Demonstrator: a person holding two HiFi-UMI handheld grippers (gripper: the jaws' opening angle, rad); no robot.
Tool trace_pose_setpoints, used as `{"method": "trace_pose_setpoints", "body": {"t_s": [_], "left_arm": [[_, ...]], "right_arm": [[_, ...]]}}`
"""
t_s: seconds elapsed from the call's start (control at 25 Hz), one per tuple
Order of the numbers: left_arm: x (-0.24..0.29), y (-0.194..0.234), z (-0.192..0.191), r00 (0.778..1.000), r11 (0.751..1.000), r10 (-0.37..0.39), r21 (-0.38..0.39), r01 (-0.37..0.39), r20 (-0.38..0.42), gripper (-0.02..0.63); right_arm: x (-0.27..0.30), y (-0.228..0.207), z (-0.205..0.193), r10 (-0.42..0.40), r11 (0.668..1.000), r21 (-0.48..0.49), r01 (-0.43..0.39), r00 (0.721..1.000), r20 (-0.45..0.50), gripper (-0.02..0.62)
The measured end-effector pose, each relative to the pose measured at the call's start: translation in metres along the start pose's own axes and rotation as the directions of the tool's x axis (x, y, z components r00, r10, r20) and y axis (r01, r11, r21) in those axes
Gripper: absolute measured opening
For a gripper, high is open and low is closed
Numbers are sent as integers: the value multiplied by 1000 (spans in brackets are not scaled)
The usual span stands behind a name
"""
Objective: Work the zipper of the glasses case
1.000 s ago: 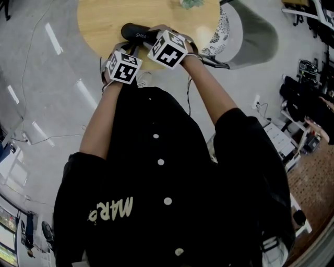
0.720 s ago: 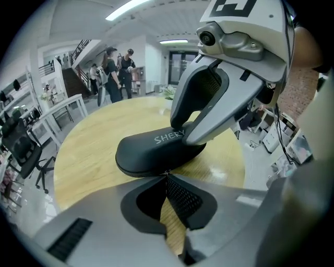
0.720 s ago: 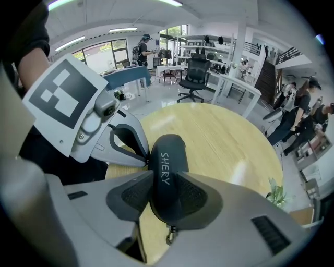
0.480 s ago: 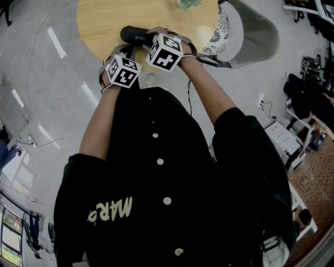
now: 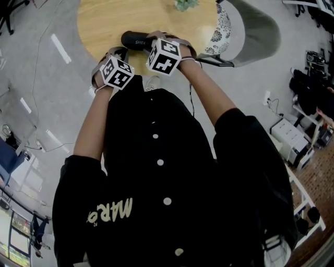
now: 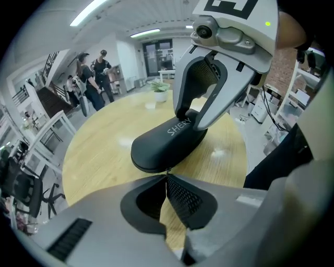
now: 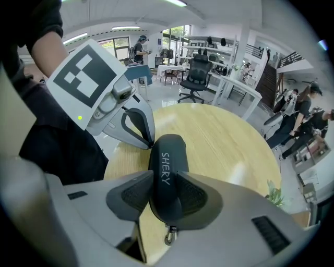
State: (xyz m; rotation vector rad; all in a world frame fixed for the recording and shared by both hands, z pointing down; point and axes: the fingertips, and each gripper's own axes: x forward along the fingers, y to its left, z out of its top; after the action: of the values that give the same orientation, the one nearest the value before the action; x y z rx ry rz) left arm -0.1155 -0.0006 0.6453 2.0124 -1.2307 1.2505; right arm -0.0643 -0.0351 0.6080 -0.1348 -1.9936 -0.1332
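Observation:
A black glasses case (image 6: 167, 143) lettered SHERY lies on the round wooden table (image 5: 104, 21). My right gripper (image 7: 166, 195) is shut across the case's near end, with a pad pressed on each side. A small metal ring (image 7: 169, 237) hangs from that end. My left gripper (image 6: 167, 177) sits at the case's other end, its jaws closed together on the thin zipper pull (image 6: 168, 171). In the head view the case (image 5: 134, 40) shows beyond both marker cubes, and the jaws themselves are hidden under them.
A small potted plant (image 5: 185, 4) stands at the table's far side. A grey chair (image 5: 250, 31) stands to the right of the table. The table's near edge (image 5: 99, 52) is close to my left hand. People stand in the background (image 6: 91, 83).
My left gripper has shifted left, away from the right one, and rolled somewhat. The right gripper has kept its hold on the case.

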Motion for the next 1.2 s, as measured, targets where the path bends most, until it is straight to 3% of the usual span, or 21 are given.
{"method": "trace_pose_setpoints", "body": {"t_s": [0.36, 0.68, 0.84, 1.0, 1.2], "left_arm": [[0, 22, -5, 998, 985, -19, 170, 28, -57, 8], [3, 41, -1, 995, 933, -41, 352, 72, -94, 8], [6, 48, 4, 992, 884, -37, 458, 89, -121, 8], [8, 49, 6, 989, 789, -26, 604, 111, -148, 8], [11, 58, 15, 988, 739, -32, 661, 126, -152, 8]], "right_arm": [[-3, -1, 1, -15, 1000, -7, 15, 1000, -4, 146], [-3, -1, 0, -19, 1000, -21, 19, 1000, -2, 146], [-4, -2, 1, -23, 1000, -21, 23, 1000, -1, 146], [-4, -2, 1, -31, 999, -28, 31, 1000, 5, 146], [-4, -2, 1, -29, 999, -46, 30, 1000, 5, 146]]}}
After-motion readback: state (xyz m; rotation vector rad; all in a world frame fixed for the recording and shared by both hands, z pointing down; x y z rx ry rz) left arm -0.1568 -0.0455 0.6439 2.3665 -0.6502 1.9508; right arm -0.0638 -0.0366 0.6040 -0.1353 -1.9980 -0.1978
